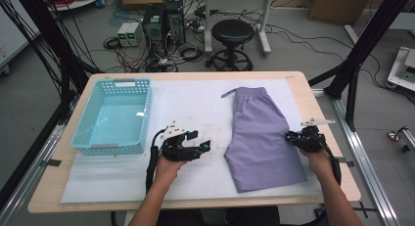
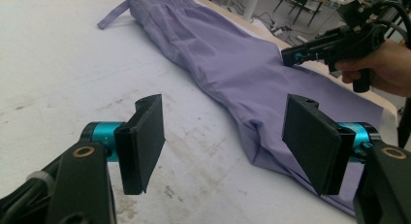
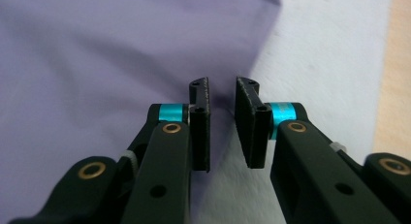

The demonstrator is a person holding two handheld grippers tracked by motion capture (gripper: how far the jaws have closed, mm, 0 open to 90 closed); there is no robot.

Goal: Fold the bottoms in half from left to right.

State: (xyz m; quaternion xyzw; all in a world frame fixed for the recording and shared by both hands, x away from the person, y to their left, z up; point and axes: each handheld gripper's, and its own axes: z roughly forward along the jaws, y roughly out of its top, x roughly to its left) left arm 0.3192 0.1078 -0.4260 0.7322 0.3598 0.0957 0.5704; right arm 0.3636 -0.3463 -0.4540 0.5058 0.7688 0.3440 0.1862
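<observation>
Here, purple shorts (image 1: 262, 138) lie flat on the white mat (image 1: 195, 108), right of centre. My right gripper (image 3: 222, 118), jaws parted by a narrow gap with nothing between them, sits at the shorts' right edge. My left gripper (image 2: 223, 136) gapes wide and empty, left of them.

High view: above the near edge, looking forward and down over the table (image 1: 195, 77). Left gripper view: low, facing across at the shorts (image 2: 228, 64). Right gripper view: close over the shorts' (image 3: 97, 49) edge. Shorts shared.
</observation>
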